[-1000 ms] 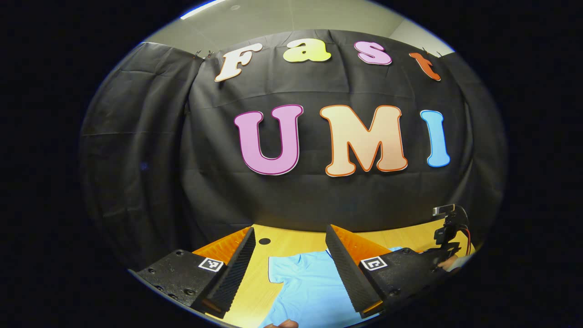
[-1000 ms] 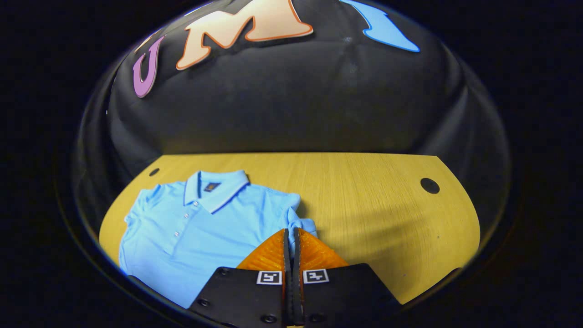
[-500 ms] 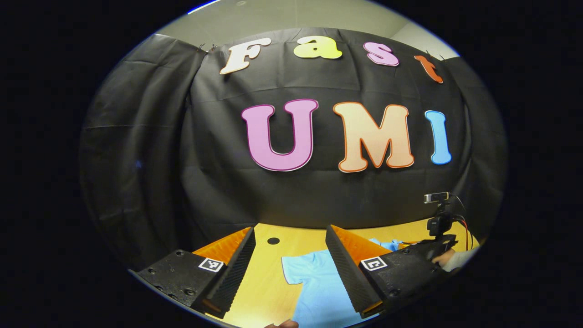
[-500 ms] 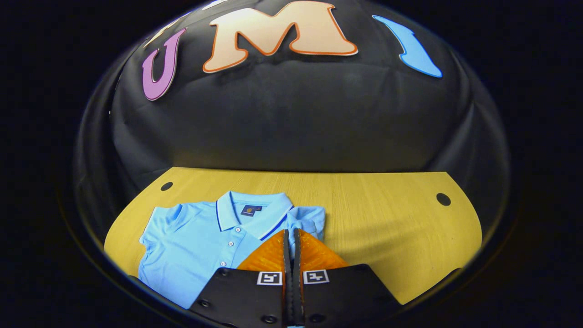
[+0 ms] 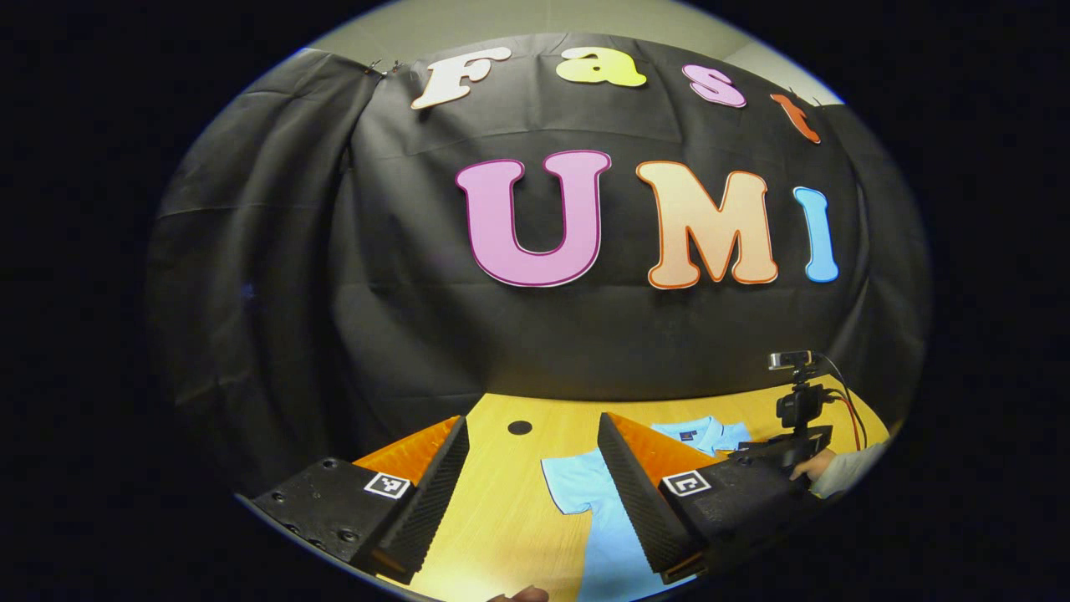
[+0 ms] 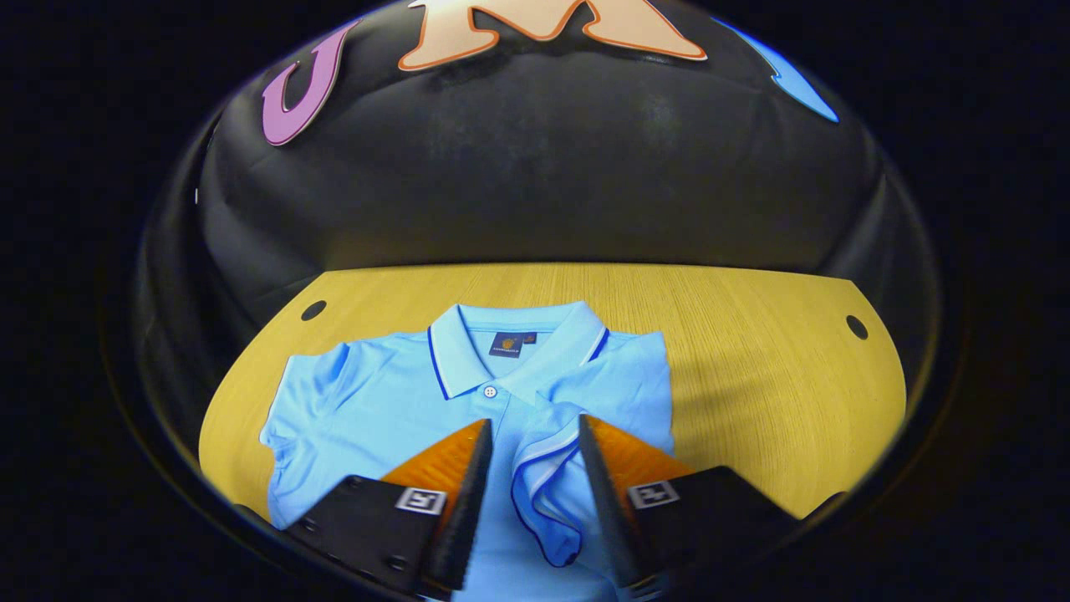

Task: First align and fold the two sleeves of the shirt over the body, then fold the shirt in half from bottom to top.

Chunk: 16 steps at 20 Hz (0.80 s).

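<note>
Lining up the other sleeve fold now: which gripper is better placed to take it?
Left. The left gripper, jaws open, hovers by the unfolded sleeve of the light blue polo shirt. The right gripper sits open over the folded sleeve.

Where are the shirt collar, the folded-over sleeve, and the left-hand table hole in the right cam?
shirt collar [image 6: 518,343]: right gripper view, on the inner neck band.
folded sleeve [image 6: 543,493]: right gripper view, on the cuff between the open fingers.
table hole [image 6: 313,310]: right gripper view, on the hole's centre.
</note>
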Each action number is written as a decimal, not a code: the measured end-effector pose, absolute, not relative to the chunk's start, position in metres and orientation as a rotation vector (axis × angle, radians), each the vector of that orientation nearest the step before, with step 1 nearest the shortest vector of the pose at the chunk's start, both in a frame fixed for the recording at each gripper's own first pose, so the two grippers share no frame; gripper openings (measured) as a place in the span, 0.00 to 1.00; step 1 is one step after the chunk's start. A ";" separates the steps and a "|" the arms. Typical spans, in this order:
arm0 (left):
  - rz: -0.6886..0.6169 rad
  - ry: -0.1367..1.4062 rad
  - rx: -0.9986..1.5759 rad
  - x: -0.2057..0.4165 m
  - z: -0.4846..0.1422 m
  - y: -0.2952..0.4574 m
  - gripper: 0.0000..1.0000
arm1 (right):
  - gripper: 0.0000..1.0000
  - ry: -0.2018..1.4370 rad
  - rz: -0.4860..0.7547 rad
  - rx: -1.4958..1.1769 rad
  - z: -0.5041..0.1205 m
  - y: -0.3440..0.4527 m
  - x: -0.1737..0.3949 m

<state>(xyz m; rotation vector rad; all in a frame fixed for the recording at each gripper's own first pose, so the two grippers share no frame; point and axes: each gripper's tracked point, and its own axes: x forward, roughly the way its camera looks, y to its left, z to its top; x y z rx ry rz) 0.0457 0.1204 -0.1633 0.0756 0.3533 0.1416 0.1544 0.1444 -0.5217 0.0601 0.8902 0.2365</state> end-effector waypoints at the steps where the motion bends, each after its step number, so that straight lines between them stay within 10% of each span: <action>1: 0.120 0.354 0.072 0.050 -0.169 0.119 0.93 | 0.82 0.873 0.238 0.054 -0.512 0.142 0.155; 4: 0.040 0.372 0.042 0.068 -0.190 0.110 0.93 | 0.96 0.818 0.214 0.071 -0.474 0.128 0.148; 16: -0.236 0.588 0.013 0.128 -0.329 0.102 0.94 | 0.97 0.800 -0.013 0.042 -0.406 0.036 0.041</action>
